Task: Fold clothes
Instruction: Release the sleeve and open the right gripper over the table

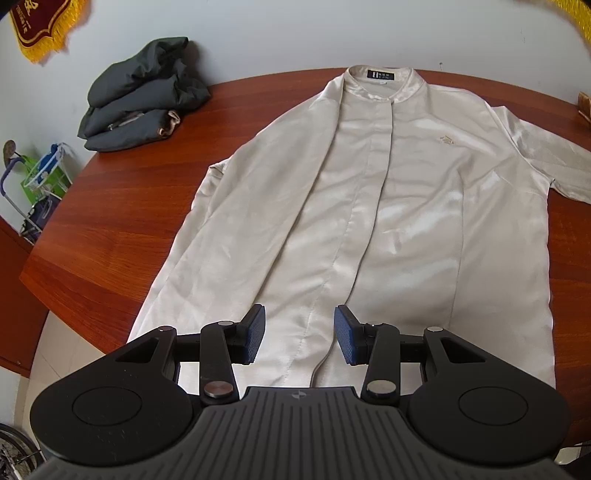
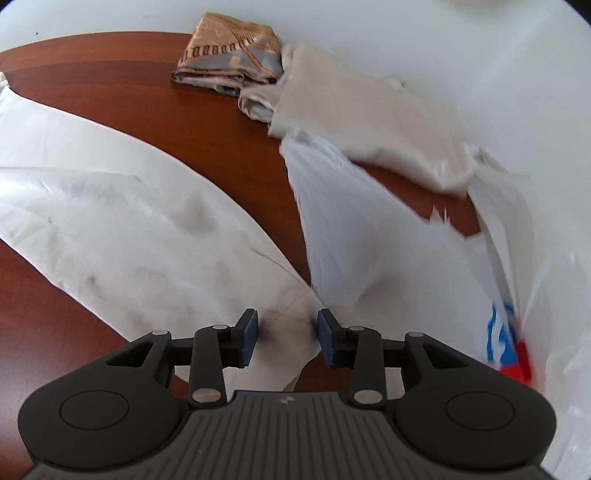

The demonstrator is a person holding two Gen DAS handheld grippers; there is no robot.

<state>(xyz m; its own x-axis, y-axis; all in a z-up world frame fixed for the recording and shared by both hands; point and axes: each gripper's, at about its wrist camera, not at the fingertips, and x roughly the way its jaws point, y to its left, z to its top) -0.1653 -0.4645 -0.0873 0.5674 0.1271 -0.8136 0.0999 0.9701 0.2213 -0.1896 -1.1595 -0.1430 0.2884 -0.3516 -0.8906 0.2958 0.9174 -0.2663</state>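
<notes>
Left wrist view: cream shirt spread flat on wooden table, one sleeve folded inward; left gripper above hem, jaws apart, empty. Right wrist view: right gripper over sleeve cuff, jaws apart, gripping nothing.

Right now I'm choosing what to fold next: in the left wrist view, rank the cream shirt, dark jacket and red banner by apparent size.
1. Cream shirt
2. Dark jacket
3. Red banner, cut off by the frame edge, so unsure.
</notes>
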